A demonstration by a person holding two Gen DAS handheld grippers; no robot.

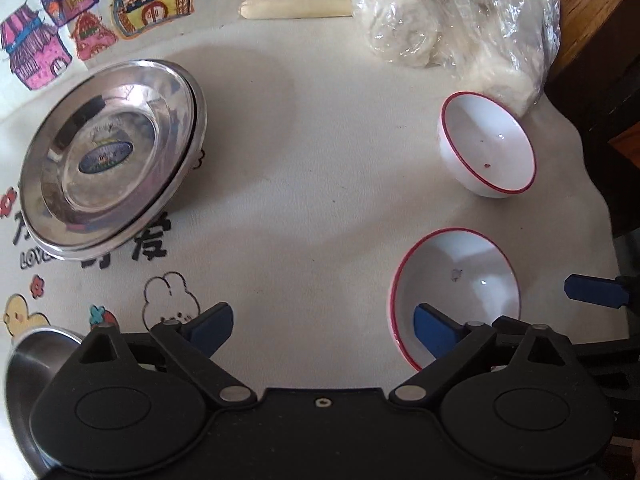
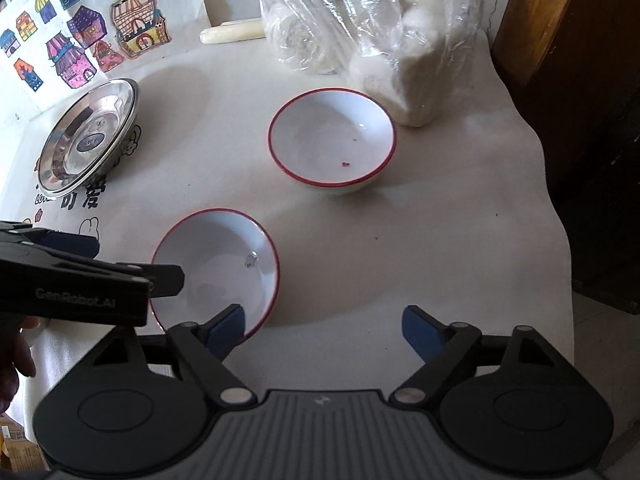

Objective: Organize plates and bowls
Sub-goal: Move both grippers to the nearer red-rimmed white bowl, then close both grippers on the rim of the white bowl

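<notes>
L gripper (image 1: 324,328) spread, empty | R gripper (image 2: 324,330) spread, empty | near bowl (image 2: 216,268) between both, far bowl (image 2: 332,140) beyond | risk: grippers collide, tip bowl.

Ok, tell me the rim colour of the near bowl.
Red rim on the white near bowl, clearest in the right wrist view.

This looks like a home, likely a dining or kitchen corner. The tabletop (image 2: 440,240) wears a cream cloth printed with cartoon bunnies (image 1: 171,298) and flowers. Child-style drawings of colourful houses (image 2: 80,40) lean at the back, beside a rolling pin (image 1: 296,7), a plastic bag of dough-like lumps (image 2: 360,20), and dark wooden furniture (image 2: 568,40).
</notes>
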